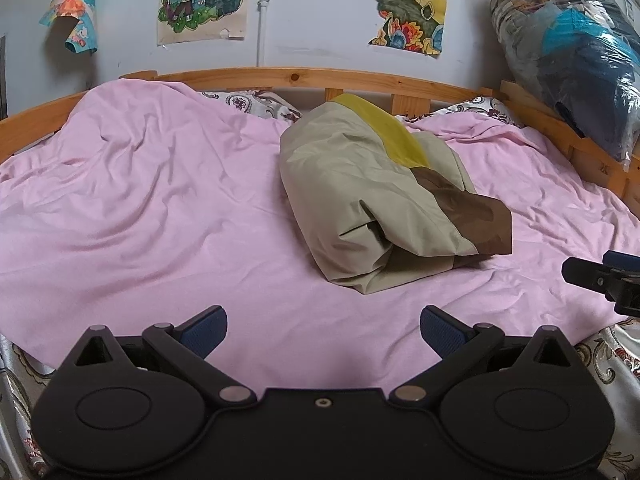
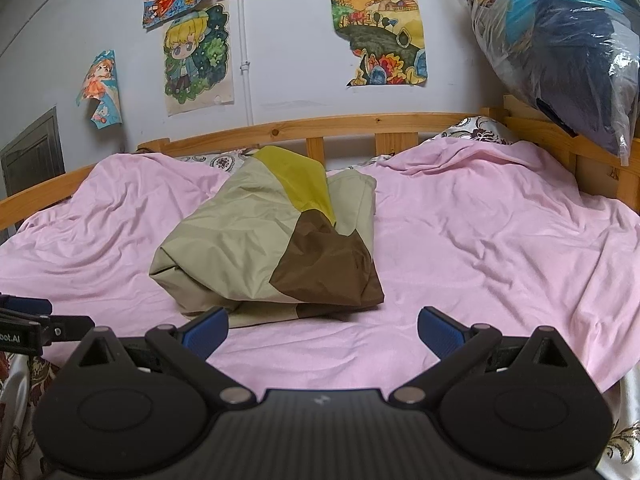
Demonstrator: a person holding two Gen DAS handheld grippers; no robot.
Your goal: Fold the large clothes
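Looks pretty much done: the jacket (image 2: 264,240) is seen bundled into a compact fold in the middle of the bed (image 2: 480,240), while the left gripper (image 1: 323,330) and right gripper (image 2: 322,330) are held back, fingers spread, nothing gripped.

A wooden slatted bed frame (image 1: 304,76) stood against a pale grey wall (image 1: 312,32) hung with colourful cartoon drawings (image 1: 202,0); a wrinkled pink sheet (image 1: 140,200) covered the bed.
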